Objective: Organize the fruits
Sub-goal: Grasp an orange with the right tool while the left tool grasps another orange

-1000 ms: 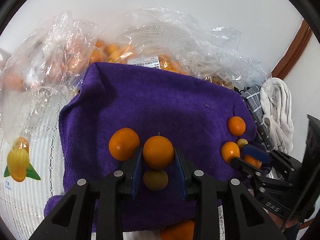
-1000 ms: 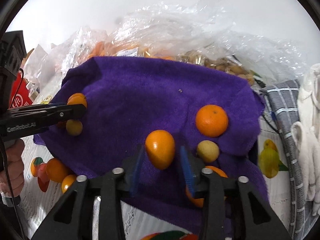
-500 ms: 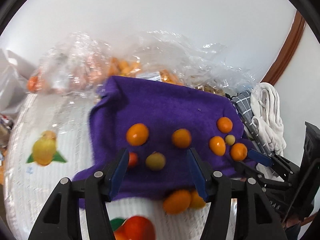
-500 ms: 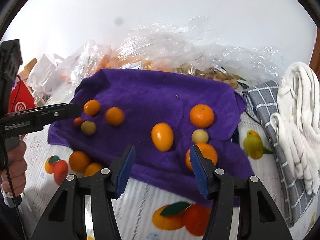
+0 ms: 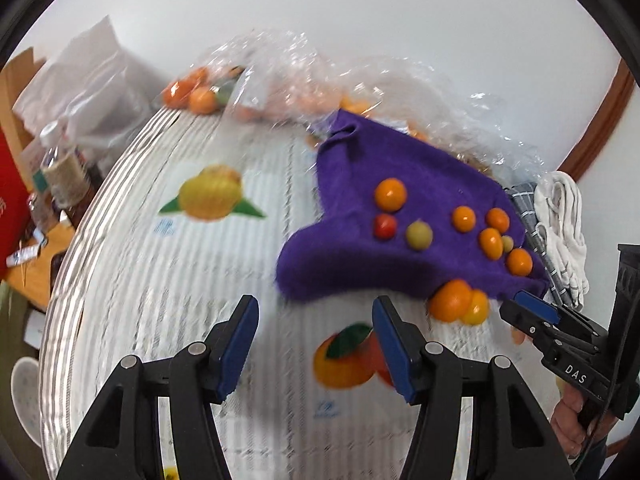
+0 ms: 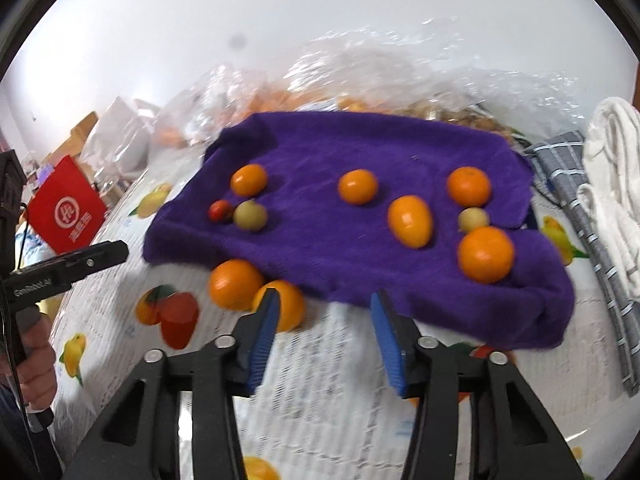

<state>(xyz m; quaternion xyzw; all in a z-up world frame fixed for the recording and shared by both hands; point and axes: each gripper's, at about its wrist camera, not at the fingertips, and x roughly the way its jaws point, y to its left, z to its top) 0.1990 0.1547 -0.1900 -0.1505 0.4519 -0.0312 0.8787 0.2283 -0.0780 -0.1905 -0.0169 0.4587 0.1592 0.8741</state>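
A purple towel (image 6: 320,152) lies on the fruit-print tablecloth and also shows in the left wrist view (image 5: 432,276). Several oranges lie on it, among them an oval one (image 6: 410,221), with two yellow-green fruits (image 6: 250,216) (image 6: 473,219) and a small red one (image 6: 220,211). Two oranges (image 6: 236,284) lie off the towel at its near edge, also seen in the left wrist view (image 5: 451,300). My left gripper (image 5: 316,336) is open and empty, well back from the towel. My right gripper (image 6: 325,332) is open and empty just short of the towel's near edge.
Clear plastic bags (image 6: 400,76) with more fruit lie behind the towel. A white cloth (image 6: 612,168) and a grey checked cloth (image 6: 568,176) lie to the right. A red package (image 6: 66,204) and clutter stand at the left table edge. A white wall is behind.
Both grippers let go of their oranges, opened wide and drew back off the towel. The left view has swung left, showing more tablecloth.
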